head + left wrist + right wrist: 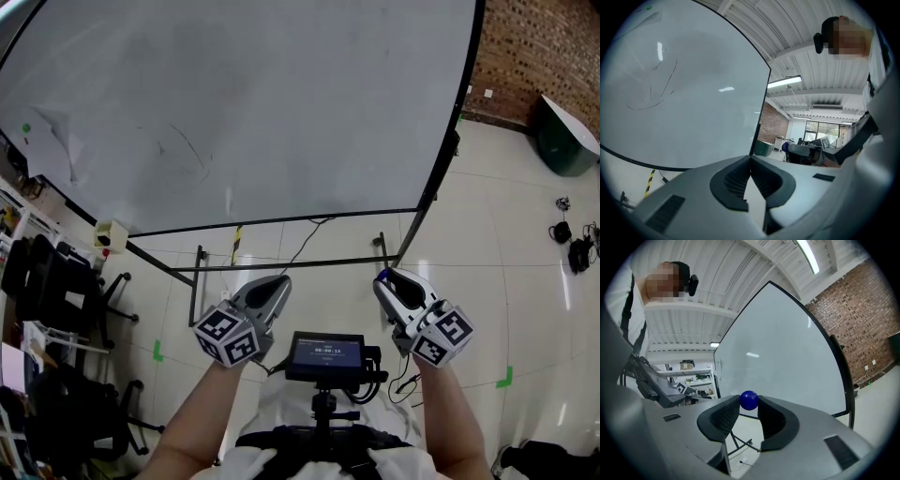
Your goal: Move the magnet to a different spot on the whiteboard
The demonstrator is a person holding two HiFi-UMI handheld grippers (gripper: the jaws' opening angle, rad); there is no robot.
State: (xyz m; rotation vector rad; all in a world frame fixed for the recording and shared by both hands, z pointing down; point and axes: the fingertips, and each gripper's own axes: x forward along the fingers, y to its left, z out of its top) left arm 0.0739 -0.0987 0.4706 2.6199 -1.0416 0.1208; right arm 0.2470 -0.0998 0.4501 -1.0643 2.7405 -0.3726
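Note:
The whiteboard (pixel 234 103) fills the upper head view, with faint pen marks on it. My right gripper (pixel 387 280) is held low in front of the board's lower right corner, and its jaws are shut on a small round blue magnet (pixel 749 400) pinched at the very tips (pixel 749 405). From the head view only a blue speck of that magnet (pixel 382 275) shows. My left gripper (pixel 278 283) hovers beside it at the same height, and its tips (pixel 750 159) meet with nothing between them. A tiny green magnet (pixel 25 128) sits at the board's far left.
The board's black stand frame (pixel 281 263) crosses the floor just ahead of both grippers. Office chairs (pixel 47 281) crowd the left. A pale box (pixel 111 234) hangs by the board's lower left corner. A dark green bin (pixel 562 136) and cables (pixel 572 246) lie at right.

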